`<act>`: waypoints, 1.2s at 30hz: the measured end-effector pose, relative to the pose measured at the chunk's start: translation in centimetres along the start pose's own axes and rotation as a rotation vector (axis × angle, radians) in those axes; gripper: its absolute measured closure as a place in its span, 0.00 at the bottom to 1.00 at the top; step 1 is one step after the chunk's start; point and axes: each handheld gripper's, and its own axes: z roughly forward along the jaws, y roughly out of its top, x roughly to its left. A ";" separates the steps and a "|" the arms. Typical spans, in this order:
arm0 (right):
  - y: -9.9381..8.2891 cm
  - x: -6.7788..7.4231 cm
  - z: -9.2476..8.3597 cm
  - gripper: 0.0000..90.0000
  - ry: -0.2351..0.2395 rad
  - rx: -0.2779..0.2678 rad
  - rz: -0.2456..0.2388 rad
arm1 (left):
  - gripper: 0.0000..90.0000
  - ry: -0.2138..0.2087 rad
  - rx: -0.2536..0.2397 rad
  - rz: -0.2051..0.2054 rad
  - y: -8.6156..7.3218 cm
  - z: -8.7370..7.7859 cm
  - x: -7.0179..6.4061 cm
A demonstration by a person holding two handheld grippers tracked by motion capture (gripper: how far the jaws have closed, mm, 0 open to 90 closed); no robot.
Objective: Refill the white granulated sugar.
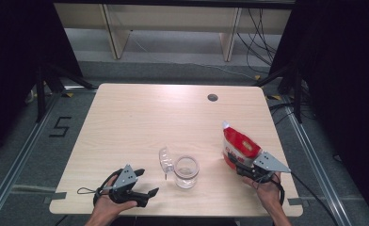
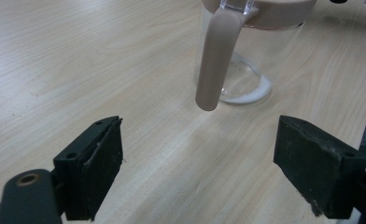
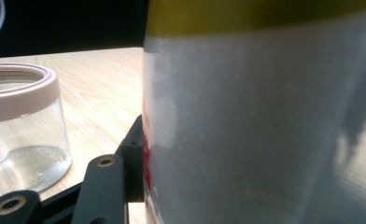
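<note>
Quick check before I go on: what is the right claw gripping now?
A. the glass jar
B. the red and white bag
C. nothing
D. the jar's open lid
B: in the high view the right claw is closed on the base of the red and white bag, while the glass jar stands apart on the table.

The table [image 1: 140, 117] lies bare across its far and left parts. Near the front edge, the jar [image 1: 186, 172] with its open lid [image 1: 165, 161] stands between the grippers; the bag [image 1: 239, 147] blocks the right side.
</note>
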 end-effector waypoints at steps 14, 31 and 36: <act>3.2 3.7 -1.0 0.53 0.011 0.083 -0.392 | 0.17 -0.001 -0.004 -0.018 -0.1 0.0 -0.1; 4.9 6.2 -1.4 0.53 -0.027 0.153 -0.752 | 0.17 -0.008 -0.015 -0.029 -0.1 0.1 -0.2; 5.3 6.4 -1.4 0.53 -0.031 0.157 -0.838 | 0.17 -0.003 -0.009 -0.028 -0.1 0.1 -0.3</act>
